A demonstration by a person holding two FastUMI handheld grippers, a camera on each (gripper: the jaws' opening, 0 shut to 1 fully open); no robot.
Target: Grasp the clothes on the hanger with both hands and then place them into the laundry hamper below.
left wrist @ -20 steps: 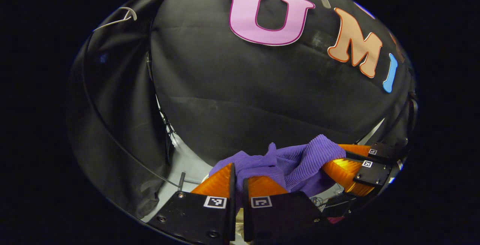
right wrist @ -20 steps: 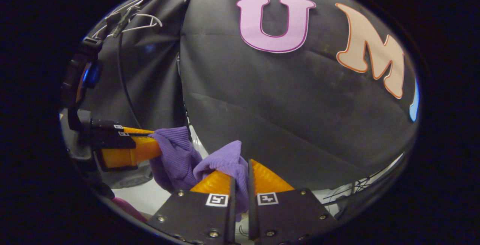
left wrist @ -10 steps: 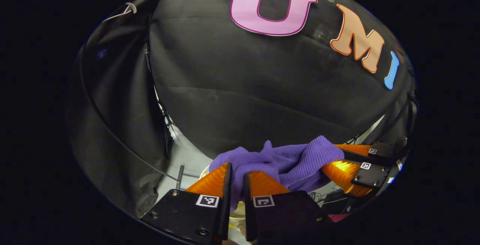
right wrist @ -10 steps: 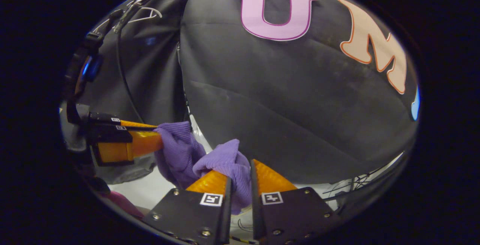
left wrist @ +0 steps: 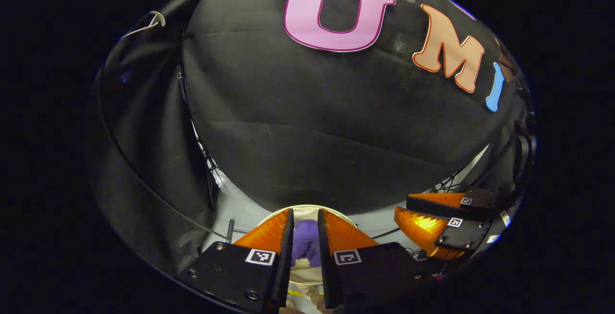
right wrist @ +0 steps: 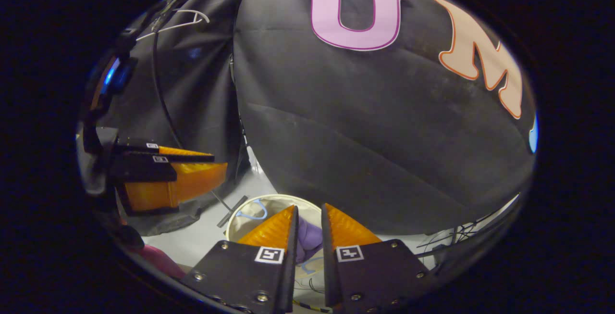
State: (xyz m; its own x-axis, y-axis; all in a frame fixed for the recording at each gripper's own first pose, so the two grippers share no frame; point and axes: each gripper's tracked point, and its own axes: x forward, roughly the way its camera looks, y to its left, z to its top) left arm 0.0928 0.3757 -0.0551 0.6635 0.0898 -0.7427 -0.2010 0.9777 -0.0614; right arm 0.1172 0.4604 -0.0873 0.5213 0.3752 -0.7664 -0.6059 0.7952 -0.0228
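The purple knit garment (left wrist: pixel 307 247) lies down inside the round pale laundry hamper (left wrist: pixel 349 215), seen through the gap of my left gripper (left wrist: pixel 305 212). That gripper hovers above the hamper, open a little, holding nothing. In the right gripper view the same garment (right wrist: pixel 310 237) rests in the hamper (right wrist: pixel 239 209) beneath my right gripper (right wrist: pixel 310 207), which is also slightly open with nothing in it. The right gripper (left wrist: pixel 401 206) shows at the right of the left gripper view, the left gripper (right wrist: pixel 220 162) at the left of the right gripper view, both above the floor.
A bare white hanger (right wrist: pixel 178 17) hangs high on the left against the black cloth wall, also seen as a hanger (left wrist: pixel 148 21) in the left gripper view. A thin black cable (left wrist: pixel 144 179) curves down the cloth. Pale floor (right wrist: pixel 202 234) surrounds the hamper.
Both grippers opened and let go of the purple garment, which fell from between them into the hamper below. The two grippers now hang apart with nothing in them.
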